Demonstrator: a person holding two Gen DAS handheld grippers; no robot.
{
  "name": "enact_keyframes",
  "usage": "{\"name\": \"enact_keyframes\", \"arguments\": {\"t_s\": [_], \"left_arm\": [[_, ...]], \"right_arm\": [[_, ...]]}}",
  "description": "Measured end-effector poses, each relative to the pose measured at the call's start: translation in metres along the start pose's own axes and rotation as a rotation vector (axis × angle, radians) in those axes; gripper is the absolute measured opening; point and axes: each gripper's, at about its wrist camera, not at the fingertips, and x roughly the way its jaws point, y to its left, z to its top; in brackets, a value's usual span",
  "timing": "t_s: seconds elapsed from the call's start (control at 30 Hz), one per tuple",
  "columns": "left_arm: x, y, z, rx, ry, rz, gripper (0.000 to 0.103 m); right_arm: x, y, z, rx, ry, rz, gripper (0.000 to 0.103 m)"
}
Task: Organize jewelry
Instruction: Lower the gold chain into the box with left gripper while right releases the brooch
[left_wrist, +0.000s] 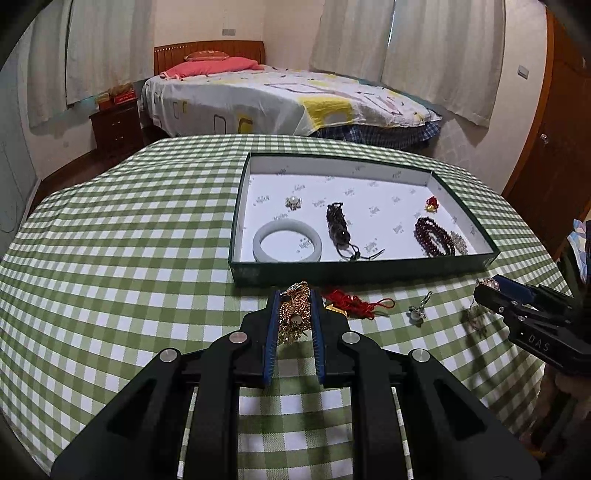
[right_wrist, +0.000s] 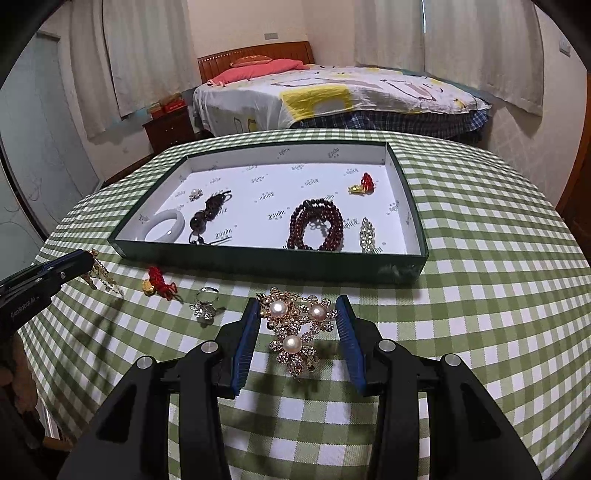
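The green tray (left_wrist: 364, 266) sits on the checked tablecloth (left_wrist: 129, 240), several pieces already inside. Your left gripper (left_wrist: 294, 314) is clamped on a gold chain piece (left_wrist: 293, 314) just before the tray (lifted, dangling in the right view); your right gripper (right_wrist: 298, 332) is spread wide around the pearl brooch (right_wrist: 295, 328) on the cloth, pads apart from it.

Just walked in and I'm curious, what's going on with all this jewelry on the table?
A person with two handheld grippers is sorting jewelry into a green tray. The left gripper is closed on a gold chain piece. The right gripper is open around a pearl brooch. A red knot charm and a ring lie on the checkered tablecloth.
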Motion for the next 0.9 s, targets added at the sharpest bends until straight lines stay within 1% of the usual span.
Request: {"name": "enact_keyframes", "arguments": {"t_s": [0.3, 0.57, 0.77, 0.9], "left_arm": [[-0.017, -0.002, 0.01, -0.004, -0.045, -0.013, 0.016], [-0.037, -0.007, 0.026, 0.006, -0.105, -0.027, 0.016], [-0.049, -0.013, 0.043, 0.02, -0.157, -0.039, 0.016], [-0.049, -0.016, 0.058, 0.026, -0.18, -0.055, 0.016]], "right_arm": [[-0.02, 0.003, 0.008, -0.006, -0.046, 0.0, 0.042], [-0.038, 0.007, 0.02, -0.017, -0.096, 0.004, 0.042], [-0.048, 0.006, 0.032, -0.024, -0.135, 0.0, 0.042], [-0.052, 0.005, 0.046, -0.036, -0.165, -0.004, 0.042]]}}
